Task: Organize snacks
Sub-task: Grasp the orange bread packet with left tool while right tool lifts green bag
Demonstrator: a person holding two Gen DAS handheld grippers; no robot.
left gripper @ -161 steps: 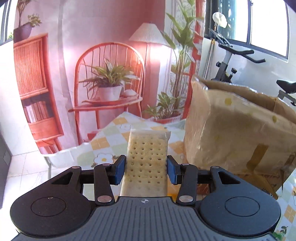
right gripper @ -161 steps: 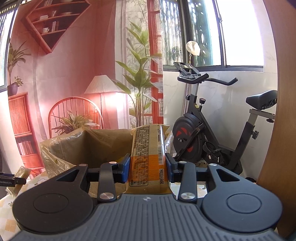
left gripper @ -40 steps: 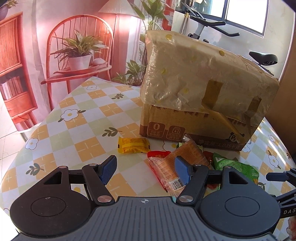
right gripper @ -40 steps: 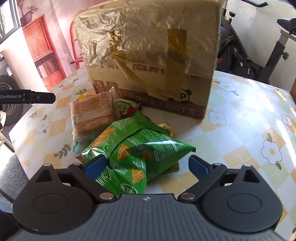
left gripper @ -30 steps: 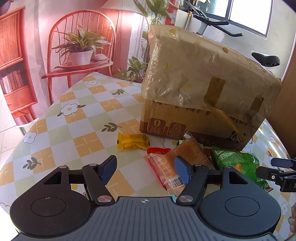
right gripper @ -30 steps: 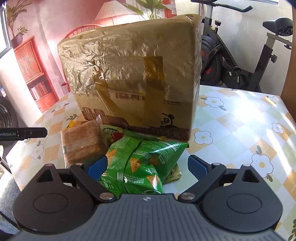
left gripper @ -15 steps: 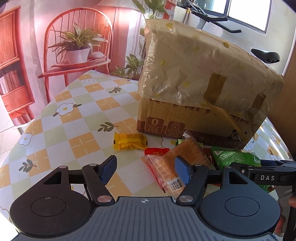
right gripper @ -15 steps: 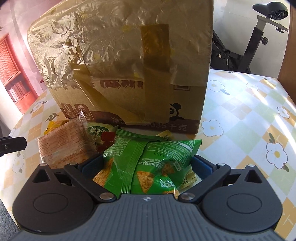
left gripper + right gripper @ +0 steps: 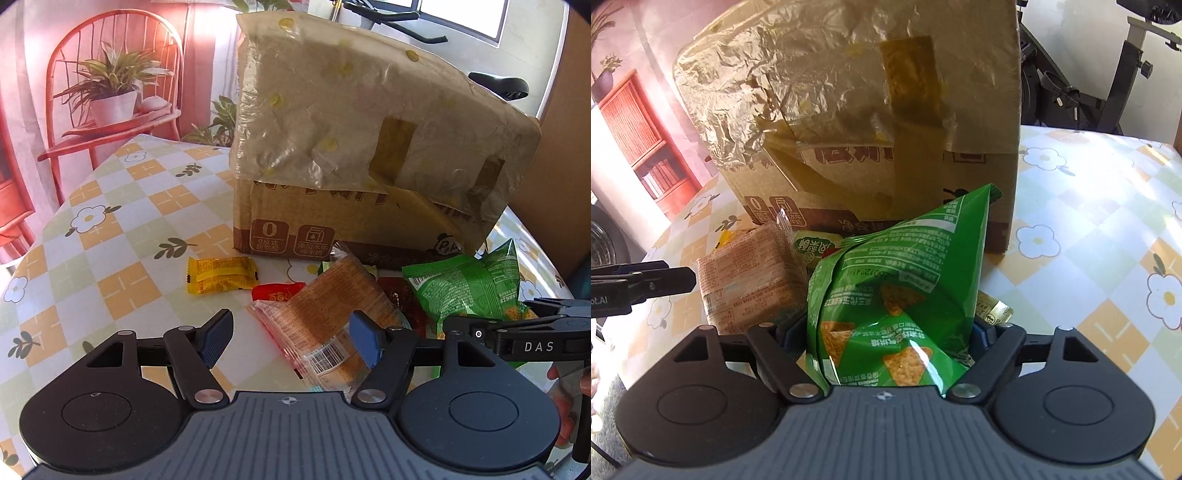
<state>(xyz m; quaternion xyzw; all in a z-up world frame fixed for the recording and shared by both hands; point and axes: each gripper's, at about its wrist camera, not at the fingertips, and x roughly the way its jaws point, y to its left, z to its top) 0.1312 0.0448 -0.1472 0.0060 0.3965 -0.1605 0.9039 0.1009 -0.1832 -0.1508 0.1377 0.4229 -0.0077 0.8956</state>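
My right gripper [image 9: 886, 332] is shut on a green chip bag [image 9: 897, 288], whose top corner tilts up in front of the taped cardboard box [image 9: 849, 110]. The bag also shows in the left wrist view [image 9: 465, 284], with the right gripper [image 9: 517, 332] at its near edge. My left gripper [image 9: 291, 338] is open and empty, just above an orange cracker pack [image 9: 325, 314] that lies between its fingers. A yellow snack packet [image 9: 219, 275] and a red packet [image 9: 275, 290] lie on the flowered tablecloth [image 9: 122, 236].
The tall cardboard box [image 9: 369, 147] wrapped in plastic stands at the back of the table. More small packets [image 9: 812, 245] lie under the snack pile. An exercise bike [image 9: 1089, 74] stands behind the table. The table's left edge [image 9: 22, 258] is near.
My right gripper has closed on the green chip bag and tipped it up. My left gripper has stayed open over the cracker pack, shifting slightly closer.
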